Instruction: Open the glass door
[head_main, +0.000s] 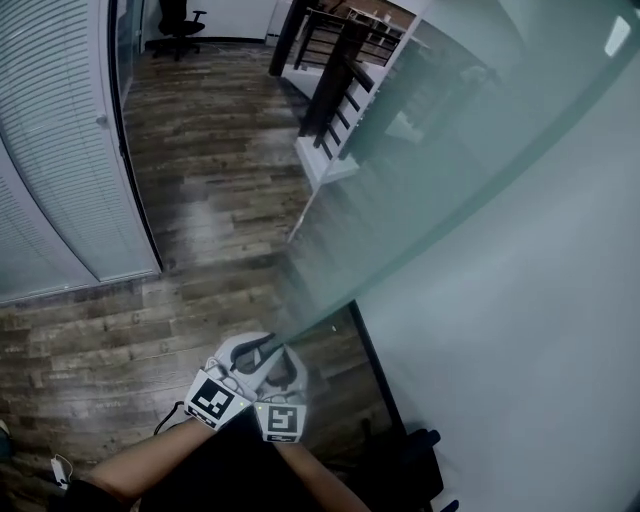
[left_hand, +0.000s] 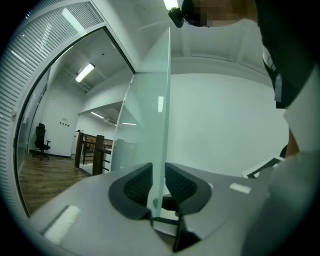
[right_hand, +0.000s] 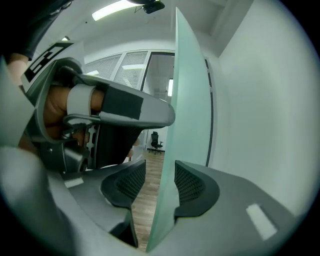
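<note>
Glass door stands at an angle to the white wall. Its frosted pane runs from the lower middle of the head view up to the top right corner, where the frame cuts it off. Through the frosting the dark railing and the wood floor behind show only as soft blurs. Neither the hinge side nor the foot of the pane can be made out. A dark shape low by the wall is too dim to name.

Both grippers sit close side by side at the pane's free upright edge, low in the head view. The person's forearms come up from the bottom edge, dim and partly cut off. From above, the tips are largely hidden behind the white gripper bodies and marker cubes.

The left claw is clamped on the door. Its own view shows the thin edge nipped between the two dark ribbed pads, with no gap on either side. The right claw straddles the same edge with its pads apart. The glass lies against the right-hand pad, and a strip of floor shows between the glass and the other pad. That view also catches the hand wrapped round the left gripper's handle, just beside.

An office chair and slatted blinds lie well apart from the door, across the floor
</note>
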